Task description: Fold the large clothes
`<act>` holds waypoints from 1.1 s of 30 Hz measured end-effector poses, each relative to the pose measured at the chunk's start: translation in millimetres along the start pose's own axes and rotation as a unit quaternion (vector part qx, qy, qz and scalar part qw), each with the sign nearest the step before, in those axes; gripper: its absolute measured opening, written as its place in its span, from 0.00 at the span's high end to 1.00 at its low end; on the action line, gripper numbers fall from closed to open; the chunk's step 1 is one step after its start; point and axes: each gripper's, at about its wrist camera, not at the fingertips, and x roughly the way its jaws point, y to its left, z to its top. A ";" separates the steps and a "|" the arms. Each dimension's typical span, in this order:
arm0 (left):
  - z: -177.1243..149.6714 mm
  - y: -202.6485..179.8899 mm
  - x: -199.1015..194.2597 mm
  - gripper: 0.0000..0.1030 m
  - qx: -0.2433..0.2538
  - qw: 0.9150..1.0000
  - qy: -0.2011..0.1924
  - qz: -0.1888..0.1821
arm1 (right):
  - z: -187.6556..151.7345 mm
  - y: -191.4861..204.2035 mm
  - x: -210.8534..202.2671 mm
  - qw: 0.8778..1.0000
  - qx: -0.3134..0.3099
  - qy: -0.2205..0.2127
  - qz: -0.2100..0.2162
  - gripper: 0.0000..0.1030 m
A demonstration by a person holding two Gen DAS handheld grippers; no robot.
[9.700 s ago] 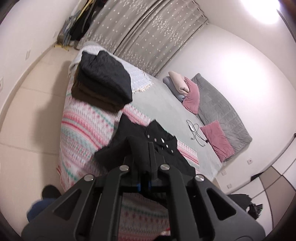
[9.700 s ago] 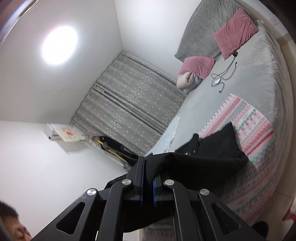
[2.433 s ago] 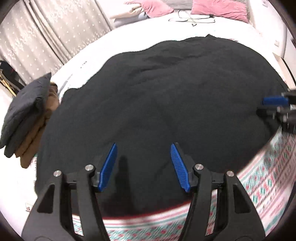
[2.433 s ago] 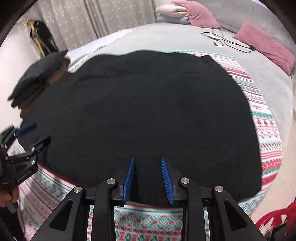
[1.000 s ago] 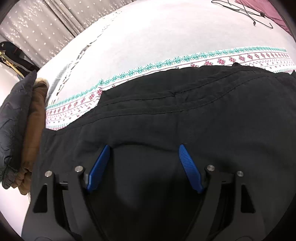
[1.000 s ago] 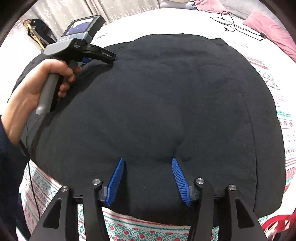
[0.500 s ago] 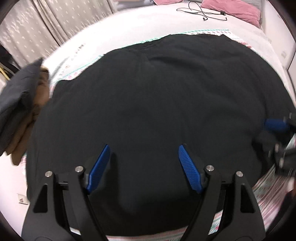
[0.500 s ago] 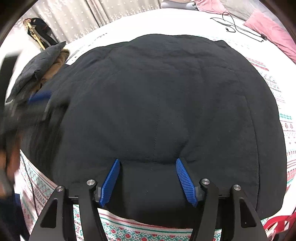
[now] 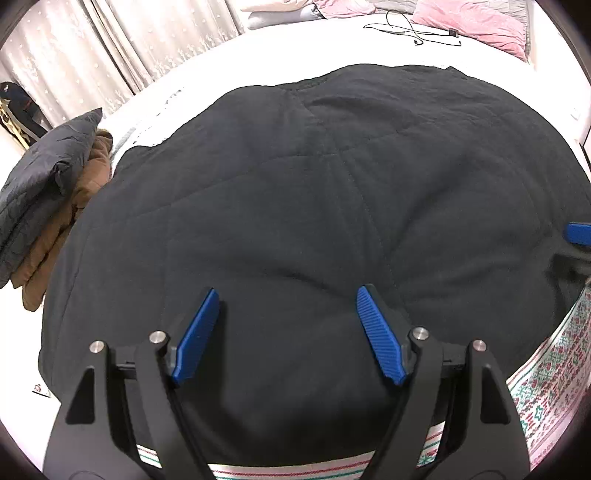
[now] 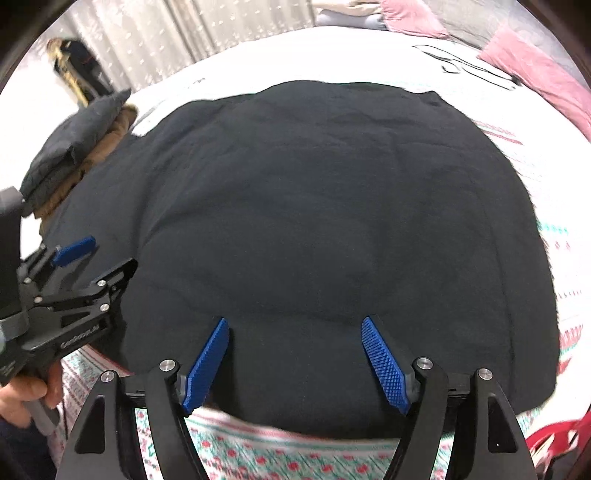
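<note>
A large black garment [image 9: 325, 192] lies spread flat over the bed and fills most of both views [image 10: 325, 206]. My left gripper [image 9: 287, 291] hovers open above its near hem, with nothing between the blue pads. My right gripper [image 10: 294, 320] is over the near hem further right. Its jaws are opening, the pads are clear of the cloth and only flat fabric lies below them. In the right wrist view the left gripper [image 10: 110, 253] shows at the garment's left edge, held by a hand [image 10: 26, 395]. One blue pad [image 9: 580, 233] of the right gripper shows at the far right of the left wrist view.
A patterned red, green and white blanket [image 9: 546, 373] lies under the garment at the bed's near edge. A stack of folded clothes [image 9: 48, 173], dark quilted over brown, sits at the left. Pink pillows [image 9: 476, 22] and a cable [image 9: 413, 31] lie far back, near curtains [image 9: 110, 55].
My left gripper has drawn back from the garment's far edge to its near hem, still open. My right gripper's jaws have widened. Much earlier, both grippers held the garment up, shut on it.
</note>
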 end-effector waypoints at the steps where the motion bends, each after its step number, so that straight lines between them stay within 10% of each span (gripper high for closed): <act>1: 0.0 -0.8 0.9 0.24 0.000 1.000 -0.001 0.001 | -3.1 -10.1 -6.5 1.000 0.017 -0.005 0.005 0.27; 13: -0.8 3.1 2.2 0.24 -0.013 1.000 0.006 -0.011 | -66.7 -112.0 -33.8 0.969 0.202 0.021 0.144 0.27; 33: -4.1 5.7 3.9 0.24 -0.027 0.999 0.005 -0.020 | -65.9 -104.8 -24.0 0.930 0.308 -0.122 0.158 0.27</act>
